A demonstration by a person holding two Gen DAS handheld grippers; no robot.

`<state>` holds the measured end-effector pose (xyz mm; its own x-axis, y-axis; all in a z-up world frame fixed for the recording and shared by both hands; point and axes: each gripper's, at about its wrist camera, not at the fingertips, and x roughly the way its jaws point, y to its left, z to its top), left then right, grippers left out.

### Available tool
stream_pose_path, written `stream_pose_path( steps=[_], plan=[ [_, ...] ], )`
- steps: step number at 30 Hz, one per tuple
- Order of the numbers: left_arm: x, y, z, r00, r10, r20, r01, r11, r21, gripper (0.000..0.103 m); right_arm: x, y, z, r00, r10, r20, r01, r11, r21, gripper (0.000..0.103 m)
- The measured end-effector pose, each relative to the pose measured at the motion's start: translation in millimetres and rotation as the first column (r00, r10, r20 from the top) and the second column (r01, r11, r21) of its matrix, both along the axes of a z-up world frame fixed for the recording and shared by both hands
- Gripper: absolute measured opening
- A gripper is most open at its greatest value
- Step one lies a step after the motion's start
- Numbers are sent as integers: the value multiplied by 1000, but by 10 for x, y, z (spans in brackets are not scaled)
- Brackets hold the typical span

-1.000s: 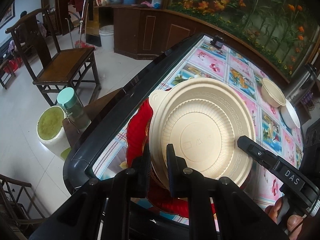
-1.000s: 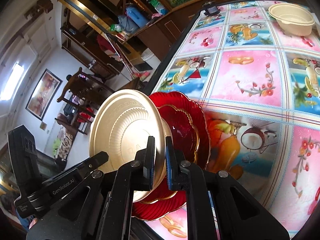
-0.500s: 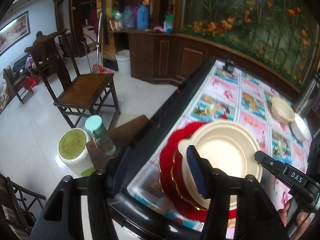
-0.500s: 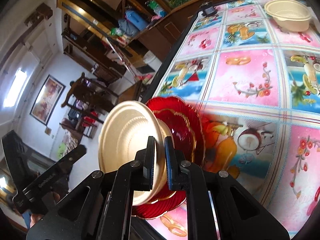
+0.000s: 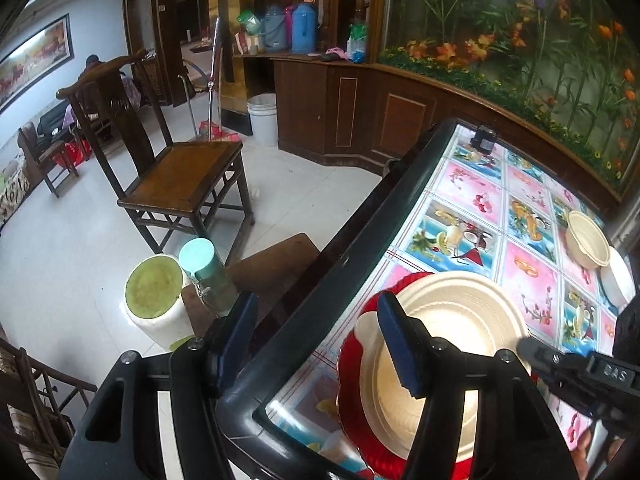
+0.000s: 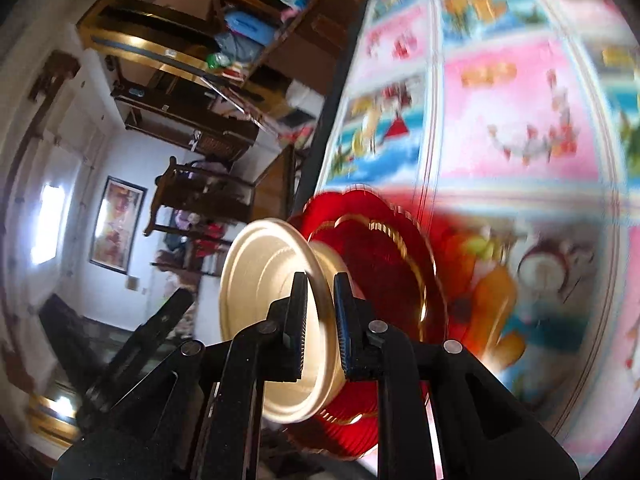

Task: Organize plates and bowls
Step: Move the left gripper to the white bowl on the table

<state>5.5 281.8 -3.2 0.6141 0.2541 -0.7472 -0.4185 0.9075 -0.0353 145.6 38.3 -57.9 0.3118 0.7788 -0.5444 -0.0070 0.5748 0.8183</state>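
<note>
The cream plate (image 5: pixel 452 344) is resting on the red plates (image 5: pixel 352 364) at the near corner of the bench (image 5: pixel 472 216), in the lower right of the left wrist frame, so this stack is judged largely formed. A cream bowl (image 5: pixel 586 240) and a white dish (image 5: pixel 618 282) are sitting well apart at the right edge of that frame, and they are judged to remain for sorting.

The left gripper (image 5: pixel 316 344) is standing with its jaws spread wide and holding nothing; one jaw is over the bench edge, the other over the cream plate's rim.

In the right wrist frame, the right gripper (image 6: pixel 320 320) is straddling the cream plate's (image 6: pixel 264 280) rim at lower centre. Its jaws have just been opening slightly, and a narrow gap is showing on either side of the rim, so the hold is being released.
</note>
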Motion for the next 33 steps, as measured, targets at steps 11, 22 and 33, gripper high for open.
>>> stream_pose_path(
  steps=[11,22,33],
  plan=[
    [101,-18,-108,998,-21,-60,20,999,-27,62,-7,-124,-285,962,55,-268,11,971,240,15],
    [146,-541,442,990,-110,86,114,993,-41,66,-9,-916,250,996,-79,29,79,997,-9,42],
    [1203,-2427,307,890,-455,23,452,877,-161,73,-53,-2733,421,880,-351,320,460,800,-385,41]
  ],
)
